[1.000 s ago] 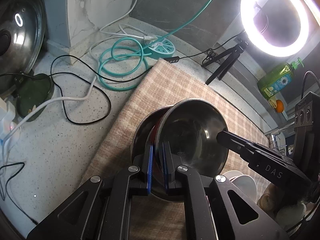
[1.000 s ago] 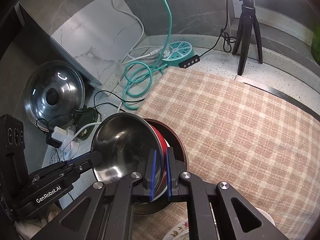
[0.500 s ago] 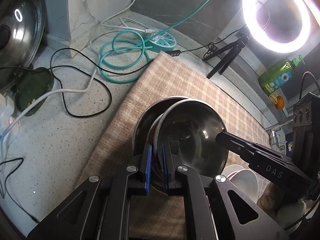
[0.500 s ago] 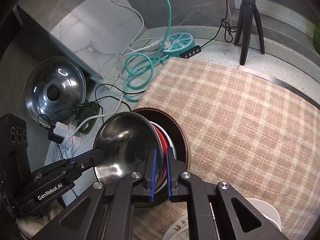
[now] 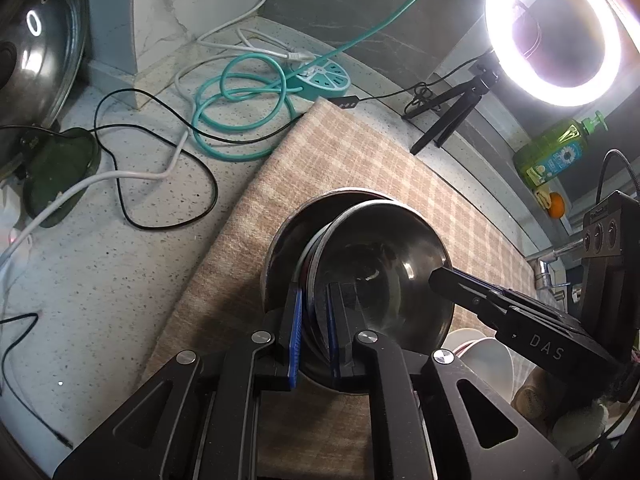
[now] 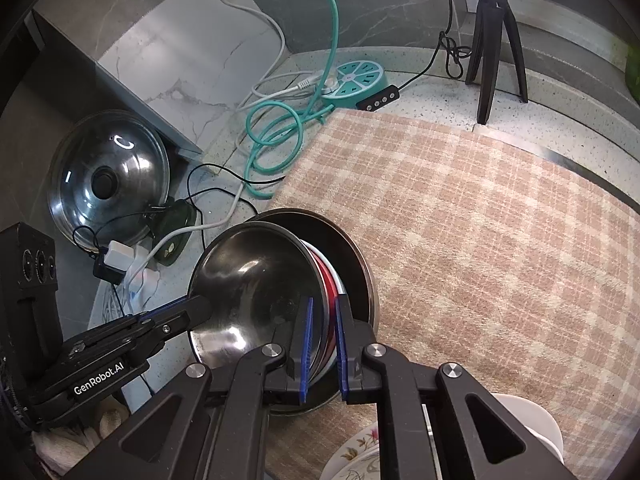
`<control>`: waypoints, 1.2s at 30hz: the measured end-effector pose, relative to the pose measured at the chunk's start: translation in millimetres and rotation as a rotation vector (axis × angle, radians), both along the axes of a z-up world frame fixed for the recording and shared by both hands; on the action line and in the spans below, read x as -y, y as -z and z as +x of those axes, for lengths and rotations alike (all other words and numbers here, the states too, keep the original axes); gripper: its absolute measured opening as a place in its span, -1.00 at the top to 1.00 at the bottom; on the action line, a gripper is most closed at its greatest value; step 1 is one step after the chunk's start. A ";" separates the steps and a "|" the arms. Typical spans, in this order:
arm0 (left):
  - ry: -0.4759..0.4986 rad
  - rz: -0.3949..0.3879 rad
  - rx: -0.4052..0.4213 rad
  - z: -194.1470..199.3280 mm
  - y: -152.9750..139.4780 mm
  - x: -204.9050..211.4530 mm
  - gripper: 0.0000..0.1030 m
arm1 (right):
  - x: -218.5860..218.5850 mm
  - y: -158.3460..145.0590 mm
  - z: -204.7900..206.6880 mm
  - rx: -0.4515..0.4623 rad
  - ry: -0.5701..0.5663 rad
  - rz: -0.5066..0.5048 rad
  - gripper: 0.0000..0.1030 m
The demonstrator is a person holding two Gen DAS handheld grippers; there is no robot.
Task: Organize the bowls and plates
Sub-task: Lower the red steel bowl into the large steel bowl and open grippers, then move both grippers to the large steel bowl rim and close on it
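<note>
A shiny round stainless-steel bowl (image 5: 384,276) sits tilted on a nested stack on the beige-and-tan checked cloth (image 5: 360,168) that covers part of the speckled grey stone surface (image 5: 100,280). Under the steel bowl, the right wrist view shows a red-rimmed bowl (image 6: 326,292) and a white rim just beside it, all lying inside a wide dark metal bowl (image 6: 356,264) at the bottom.

The left gripper (image 5: 314,336) has its blue-padded jaws pinching the near rim of the steel bowl, one pad inside and one outside. The right gripper (image 6: 322,344) grips the opposite rim of the same bowl, its jaws opening slightly while the rim is between them; in the left wrist view its black finger reaches into the bowl from the right.

A white cup-like dish (image 5: 486,364) stands just beside the stack, and a flower-patterned plate (image 6: 354,456) shows at the lower edge of the right wrist view.

Away from the cloth lie a coiled teal cable (image 5: 240,116), a round teal power strip (image 5: 326,78), black and white wires, and a glass pot lid with a black knob (image 6: 106,178) leaning against the wall. A lit ring light (image 5: 554,32) stands on a small black tripod (image 5: 448,116), with a green soap bottle (image 5: 554,152) near it.
</note>
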State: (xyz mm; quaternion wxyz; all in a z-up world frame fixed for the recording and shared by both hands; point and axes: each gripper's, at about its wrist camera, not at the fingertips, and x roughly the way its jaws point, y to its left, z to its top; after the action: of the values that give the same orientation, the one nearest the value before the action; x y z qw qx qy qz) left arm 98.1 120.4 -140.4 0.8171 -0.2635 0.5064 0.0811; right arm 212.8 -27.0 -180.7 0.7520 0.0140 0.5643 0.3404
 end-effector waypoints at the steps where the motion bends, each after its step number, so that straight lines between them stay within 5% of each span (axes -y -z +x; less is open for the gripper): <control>1: 0.000 -0.001 0.000 -0.5 0.1 -0.4 0.81 | 0.0 0.1 -0.3 -0.002 0.000 0.001 0.78; 15: -0.002 0.071 0.047 -19.0 -21.3 -6.4 0.78 | 13.0 -9.9 -1.8 0.000 0.029 0.037 0.62; 24: 0.020 0.217 0.107 -38.5 -49.9 -7.7 0.65 | 37.4 -44.4 -14.1 0.067 0.042 0.108 0.44; 29: 0.010 0.228 0.116 -47.7 -51.4 -16.8 0.61 | 58.9 -57.1 -18.1 0.086 0.087 0.181 0.26; 36: -0.023 0.142 0.107 -59.4 -31.3 -33.4 0.53 | 78.8 -62.9 -21.7 0.163 0.154 0.159 0.21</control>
State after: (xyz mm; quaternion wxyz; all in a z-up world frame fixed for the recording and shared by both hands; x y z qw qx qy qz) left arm 38.7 153.8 -109.2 0.8585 -0.2148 0.4520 0.1120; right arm 191.1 -105.8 -117.7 0.8156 0.0893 0.4700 0.3255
